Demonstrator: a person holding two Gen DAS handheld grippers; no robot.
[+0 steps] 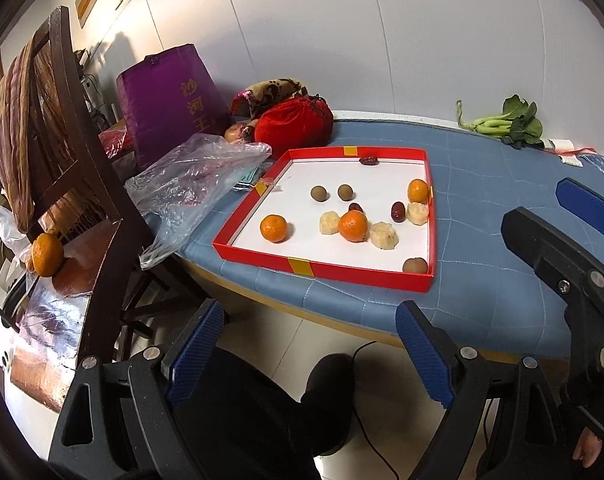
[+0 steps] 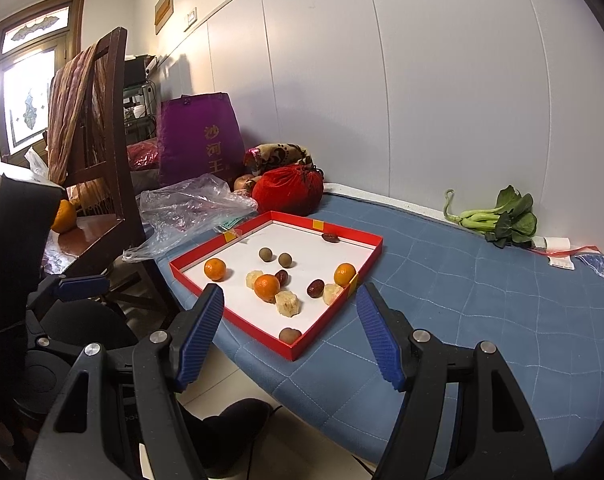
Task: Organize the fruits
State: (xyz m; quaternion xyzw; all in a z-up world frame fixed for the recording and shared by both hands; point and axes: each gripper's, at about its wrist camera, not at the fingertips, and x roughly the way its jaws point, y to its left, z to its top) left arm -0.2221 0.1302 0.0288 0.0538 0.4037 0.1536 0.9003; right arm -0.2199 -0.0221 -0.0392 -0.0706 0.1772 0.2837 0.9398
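Fruit scattered in red tray (image 1: 429, 216) near desk (image 2: 482, 320) front edge.
Both hand-held grippers, left (image 1: 322, 354) and right (image 2: 289, 338), spread apart, gripping nothing, short of tray; tangerines (image 1: 353, 225) inside.

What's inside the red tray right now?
The red tray holds three oranges, three pale peeled chunks, three brown round fruits and three dark red dates. Anything behind the near rim in the left wrist view is hidden.
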